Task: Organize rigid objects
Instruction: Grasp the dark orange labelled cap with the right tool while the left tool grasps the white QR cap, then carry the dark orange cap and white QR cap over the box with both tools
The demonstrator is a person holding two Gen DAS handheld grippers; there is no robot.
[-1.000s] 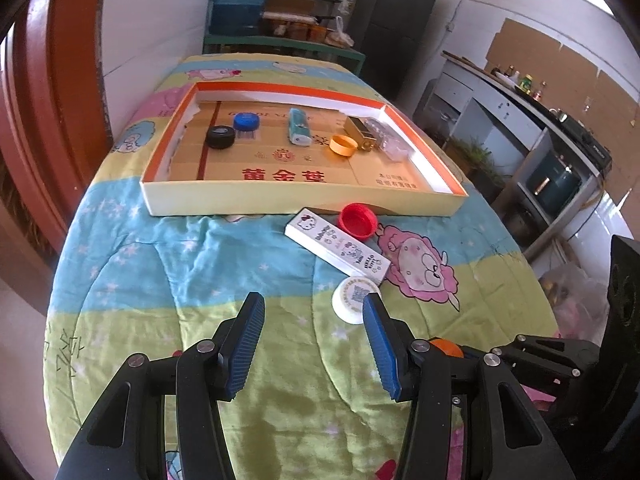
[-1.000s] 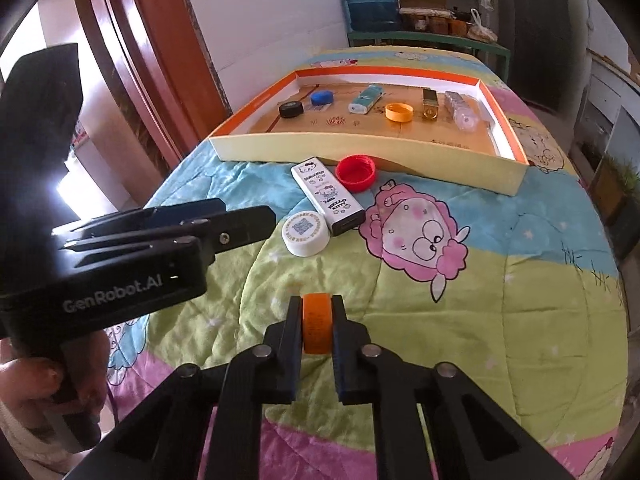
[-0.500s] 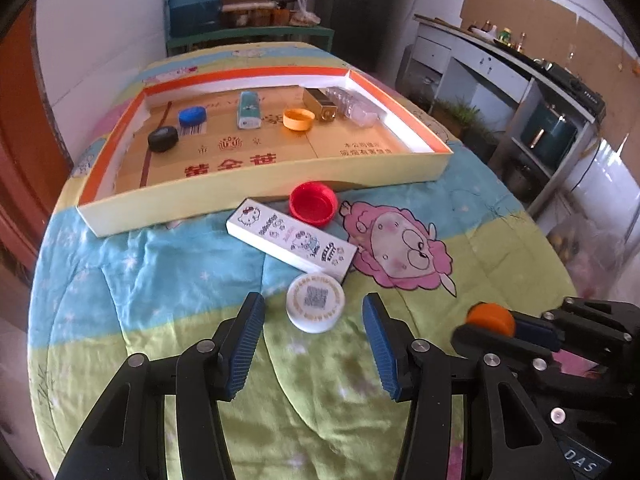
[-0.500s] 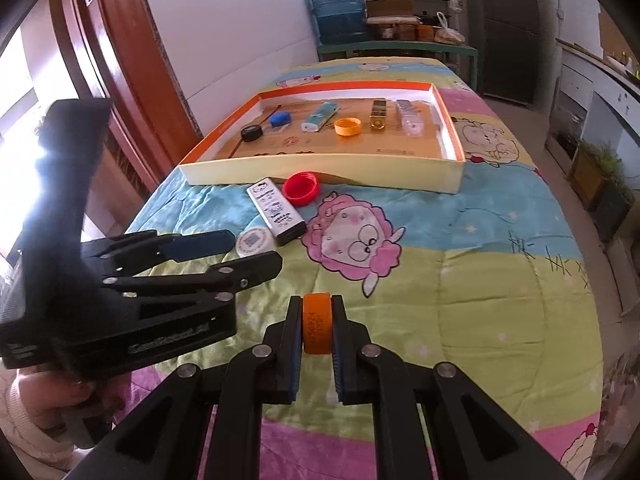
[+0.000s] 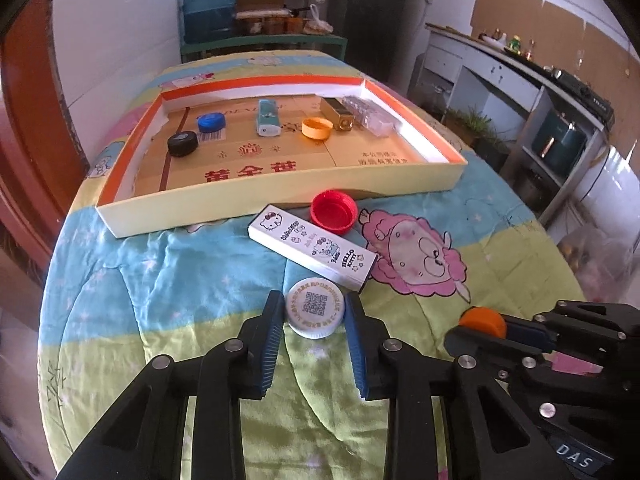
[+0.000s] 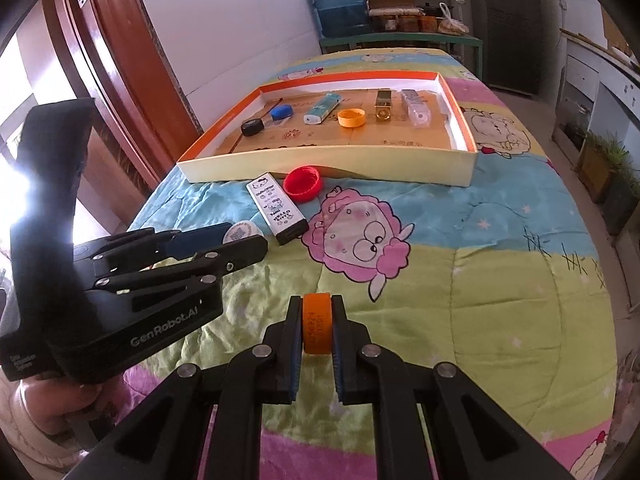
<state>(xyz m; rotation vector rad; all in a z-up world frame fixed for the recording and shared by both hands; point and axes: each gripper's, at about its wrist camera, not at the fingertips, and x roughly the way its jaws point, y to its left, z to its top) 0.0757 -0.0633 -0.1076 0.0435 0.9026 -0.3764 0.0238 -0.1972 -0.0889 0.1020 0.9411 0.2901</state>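
White cap [image 5: 316, 307] w/ the QR print sits on the quilt-covered surface [image 5: 160, 280] toward its near edge, just this side of the Hello Kitty box [image 5: 312, 249]. We now have the left gripper [image 5: 313, 320] straddling it: half a sec ago the jaws stood wide w/ the cap ahead of them, now they are closing w/ the cap between the blue pads [image 5: 269, 344]. Whether the pads already press its sides we can't tell; the gaps look nearly gone on both sides.

Right gripper [image 6: 317, 330] is clamped on an orange cap [image 6: 317, 325], held edge-on between its jaws above the near part of the surface, same as a sec ago (no change there).

The tray [image 5: 280, 200] lies across the far half of the surface and already holds a black cap [image 5: 182, 143], blue cap [image 5: 211, 122], a teal-and-white lighter-like item [image 5: 267, 118], an open orange cap [image 5: 317, 128], a gold block [image 5: 337, 113] and a clear piece [image 5: 370, 118] in a rough row. The red cap [image 5: 334, 211] rests against the tray's near wall, touching the Hello Kitty box's end or just beside it.

Our read: the left-hand pick is about to complete, so both hands will soon carry a cap to the tray. Red cap + box would remain. Risk: the cap is low & smooth-sided, so a shallow pinch could slip.
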